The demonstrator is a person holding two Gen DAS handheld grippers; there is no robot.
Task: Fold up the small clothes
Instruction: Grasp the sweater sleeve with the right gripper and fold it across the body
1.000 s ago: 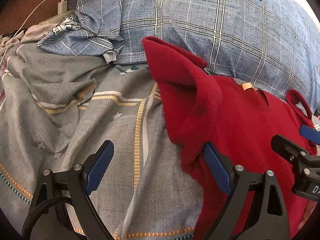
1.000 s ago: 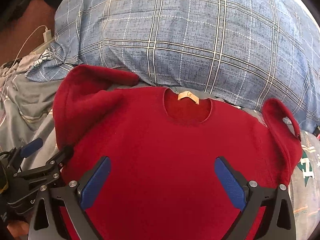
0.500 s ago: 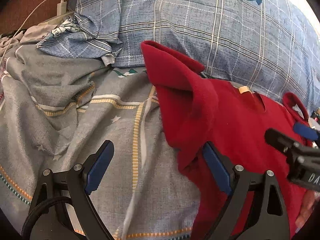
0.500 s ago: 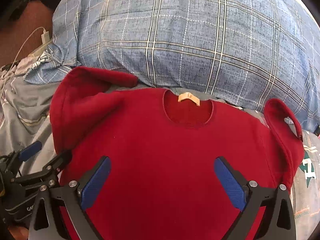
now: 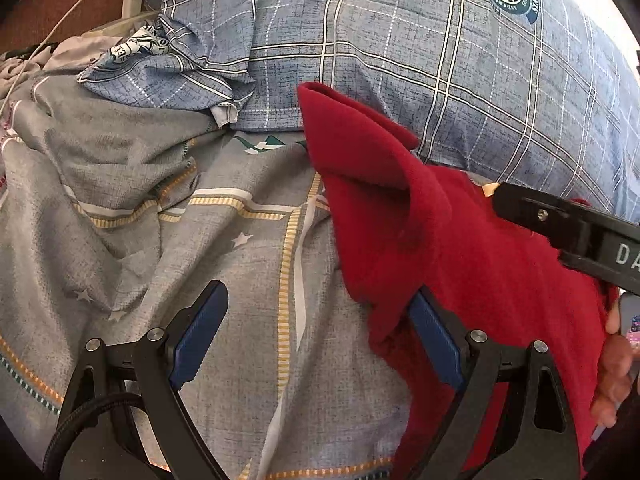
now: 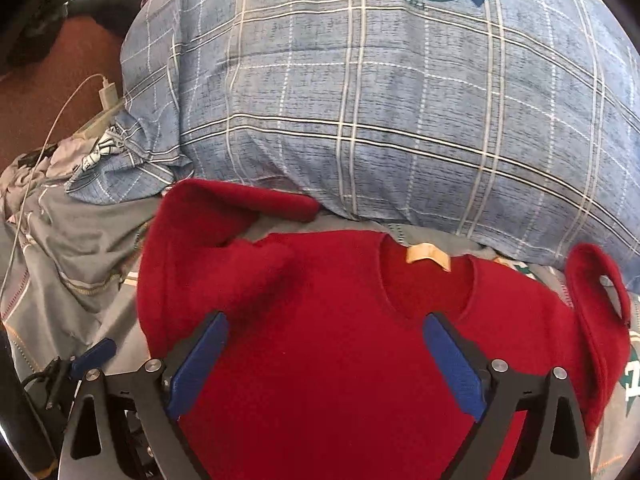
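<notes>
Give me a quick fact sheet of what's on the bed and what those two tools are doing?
garment: red sweater, lying flat, neck label up
sleeves: both curled up beside the body, not yet folded in
surface: grey patterned sheet
behind: blue plaid pillow
left tool: open, at the sweater's edge, gripping nothing
right tool: open, over the sweater's chest
extras: white charger and cable at the bed's far edge

white letters "da" show on the right gripper's black body (image 5: 600,240), cut off at frame edge. round green crest on the plaid pillow (image 6: 400,120) has ring text, too small to read.
</notes>
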